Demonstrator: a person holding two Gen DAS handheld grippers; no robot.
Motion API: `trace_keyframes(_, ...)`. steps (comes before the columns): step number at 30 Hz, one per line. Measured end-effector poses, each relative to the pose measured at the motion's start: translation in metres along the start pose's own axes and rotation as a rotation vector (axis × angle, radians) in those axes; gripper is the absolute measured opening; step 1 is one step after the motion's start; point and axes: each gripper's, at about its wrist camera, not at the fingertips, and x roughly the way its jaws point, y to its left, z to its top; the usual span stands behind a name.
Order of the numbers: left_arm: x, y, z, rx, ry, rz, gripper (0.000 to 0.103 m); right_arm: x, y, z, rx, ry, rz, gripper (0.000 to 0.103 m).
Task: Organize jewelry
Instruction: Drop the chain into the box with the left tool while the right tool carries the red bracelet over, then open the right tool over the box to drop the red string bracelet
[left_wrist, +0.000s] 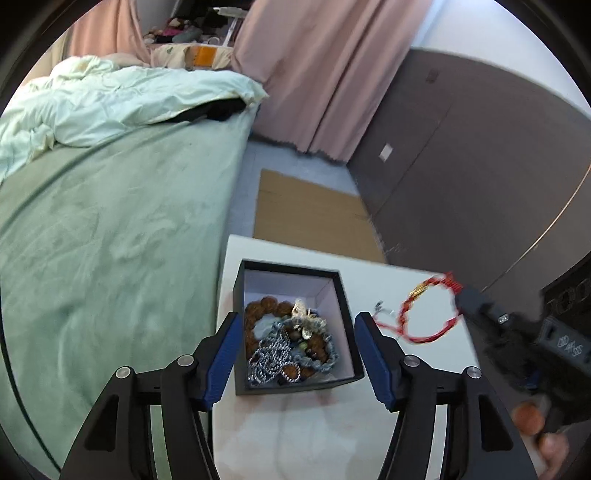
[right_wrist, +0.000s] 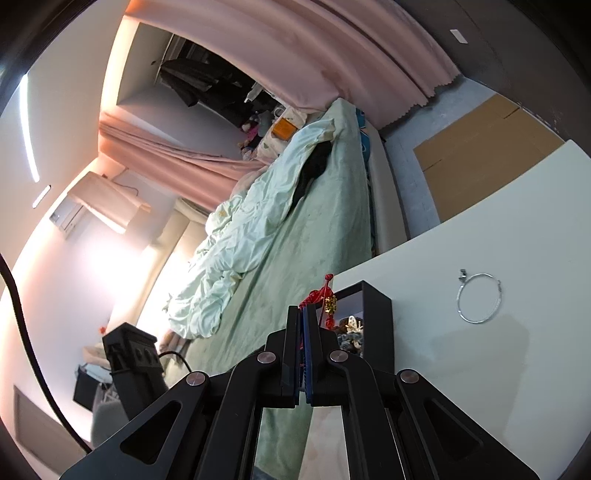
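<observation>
carrying red cord bracelet (left_wrist: 430, 310) above bench (left_wrist: 424, 369), right tool (right_wrist: 302, 314) clamped on it, near black box (left_wrist: 347, 314). box holds beads, chains already. silver hoop (right_wrist: 479, 298) left on bench. left tool (left_wrist: 293, 354) spread apart, straddling box.

Home bedroom: unmade bed (left_wrist: 110, 206), pink curtains (left_wrist: 325, 74), white bedside table (left_wrist: 424, 369).

left tongs (left_wrist: 295, 354) spread, right tongs (right_wrist: 303, 314) clamped
</observation>
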Motion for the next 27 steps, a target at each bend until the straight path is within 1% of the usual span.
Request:
trace_keyframes(2, -0.005, 0.004, 0.004, -0.012, -0.021, 0.009, 0.074, 0.006, 0.001, -0.001, -0.008, 0.002, 0.004, 0.003)
trace_keyframes(5, -0.014, 0.012, 0.007, -0.018, -0.050, 0.010, 0.083, 0.018, 0.004, -0.004, -0.017, 0.012, 0.008, 0.003)
trace_keyframes(7, -0.014, 0.020, 0.008, -0.027, -0.049, 0.023, 0.084, 0.027, 0.006, -0.007, -0.023, 0.028, 0.004, 0.003)
trace_keyframes(10, -0.018, 0.029, 0.012, -0.058, -0.057, 0.005, 0.084, 0.040, 0.009, -0.012, -0.036, 0.053, 0.004, 0.003)
trace_keyframes(12, -0.021, 0.034, 0.014, -0.070, -0.066, 0.002, 0.087, 0.047, 0.012, -0.015, -0.050, 0.068, -0.002, 0.003)
trace_keyframes(14, -0.025, 0.036, 0.015, -0.080, -0.083, -0.006, 0.092, 0.054, 0.015, -0.018, -0.067, 0.083, -0.020, 0.004)
trace_keyframes(15, -0.026, 0.037, 0.016, -0.085, -0.089, -0.009, 0.093, 0.058, 0.014, -0.019, -0.065, 0.099, -0.036, 0.006)
trace_keyframes(16, -0.027, 0.038, 0.016, -0.090, -0.094, -0.013, 0.094, 0.061, 0.011, -0.019, -0.053, 0.122, -0.055, 0.019)
trace_keyframes(17, -0.028, 0.038, 0.017, -0.093, -0.098, -0.016, 0.095, 0.062, 0.008, -0.018, -0.041, 0.132, -0.071, 0.045)
trace_keyframes(18, -0.029, 0.037, 0.017, -0.094, -0.100, -0.022, 0.095, 0.059, 0.004, -0.018, -0.030, 0.120, -0.089, 0.054)
trace_keyframes(19, -0.029, 0.036, 0.017, -0.094, -0.102, -0.028, 0.095, 0.054, 0.001, -0.018, -0.027, 0.101, -0.105, 0.057)
trace_keyframes(22, -0.031, 0.031, 0.015, -0.089, -0.108, -0.037, 0.095, 0.039, -0.001, -0.013, -0.024, 0.093, -0.100, 0.057)
trace_keyframes(25, -0.033, 0.025, 0.014, -0.085, -0.120, -0.053, 0.096, 0.023, 0.000, -0.010, -0.040, 0.059, -0.130, 0.057)
trace_keyframes(27, -0.033, 0.020, 0.012, -0.083, -0.120, -0.062, 0.096, 0.013, -0.004, -0.008, -0.025, 0.048, -0.140, 0.057)
